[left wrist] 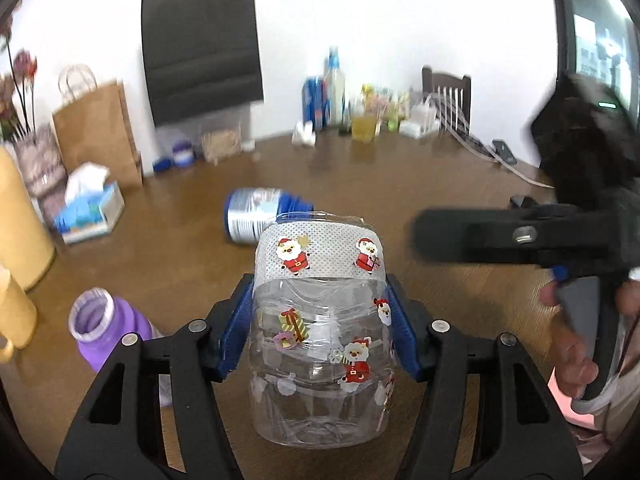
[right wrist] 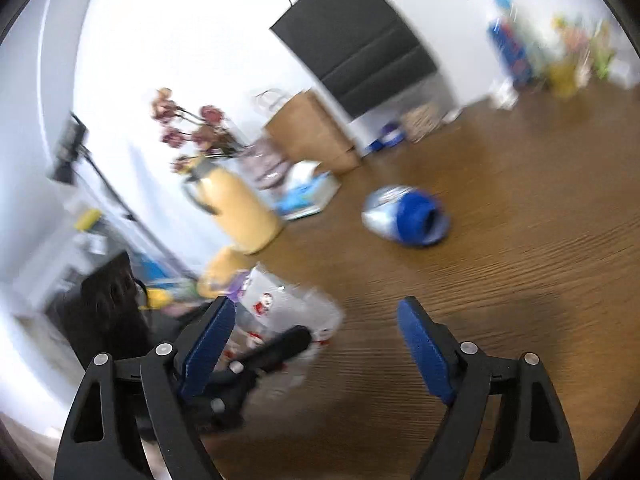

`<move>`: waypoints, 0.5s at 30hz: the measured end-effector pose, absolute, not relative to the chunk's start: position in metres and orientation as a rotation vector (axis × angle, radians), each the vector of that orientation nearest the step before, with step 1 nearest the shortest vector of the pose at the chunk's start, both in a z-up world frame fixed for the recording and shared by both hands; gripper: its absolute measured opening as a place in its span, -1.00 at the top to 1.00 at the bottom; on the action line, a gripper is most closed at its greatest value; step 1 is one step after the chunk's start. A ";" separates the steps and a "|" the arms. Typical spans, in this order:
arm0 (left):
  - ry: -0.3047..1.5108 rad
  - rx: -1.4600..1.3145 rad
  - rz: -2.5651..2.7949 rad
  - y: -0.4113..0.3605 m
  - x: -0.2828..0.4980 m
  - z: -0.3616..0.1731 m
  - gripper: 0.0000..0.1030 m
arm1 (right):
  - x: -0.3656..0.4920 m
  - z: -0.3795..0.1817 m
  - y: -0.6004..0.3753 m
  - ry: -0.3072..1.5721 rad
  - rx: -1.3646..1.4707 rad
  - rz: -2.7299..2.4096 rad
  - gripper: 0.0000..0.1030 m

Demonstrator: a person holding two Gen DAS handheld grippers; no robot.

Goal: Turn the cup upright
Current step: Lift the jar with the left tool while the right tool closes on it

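Blue-padded left gripper (left wrist: 320, 328) grasps a clear Santa-sticker cup (left wrist: 320, 344) at lower centre; thin plastic may buckle or slip, while the right gripper (right wrist: 316, 356) is spread, empty.

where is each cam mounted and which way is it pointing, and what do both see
Left wrist: sits on the left gripper, looking along its fingers over the wooden table to the back wall; fingers clamp the clear Santa cup; the right gripper and a hand show at right.
Right wrist: sits on the right gripper, tilted and blurred, facing leftward across the table; its open fingers hold nothing.
Shared: the cup, blue can lying on its side, black bag.
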State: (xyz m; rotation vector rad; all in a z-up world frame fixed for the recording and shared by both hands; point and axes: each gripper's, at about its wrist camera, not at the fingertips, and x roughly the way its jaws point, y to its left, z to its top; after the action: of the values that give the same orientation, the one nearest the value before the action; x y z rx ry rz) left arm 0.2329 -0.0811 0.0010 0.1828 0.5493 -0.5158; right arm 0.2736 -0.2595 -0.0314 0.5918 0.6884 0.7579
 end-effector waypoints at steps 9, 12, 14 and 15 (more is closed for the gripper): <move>0.381 0.297 -0.488 -0.094 0.238 0.030 -0.17 | 0.329 -0.041 -0.228 0.782 0.895 0.981 -0.38; 0.382 0.305 -0.492 -0.090 0.253 0.036 -0.24 | 0.334 -0.024 -0.223 0.753 0.809 0.931 -0.29; 0.352 0.372 -0.477 -0.092 0.259 0.041 -0.32 | 0.338 -0.009 -0.219 0.717 0.721 0.877 -0.29; 0.332 0.402 -0.475 -0.093 0.259 0.044 -0.35 | 0.341 -0.003 -0.219 0.706 0.695 0.864 -0.29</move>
State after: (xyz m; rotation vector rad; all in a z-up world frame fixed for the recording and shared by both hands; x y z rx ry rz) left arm 0.2593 -0.0930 0.0436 0.4023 0.3324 -0.4754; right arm 0.3407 -0.2191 -0.0032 0.6950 0.7061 0.8644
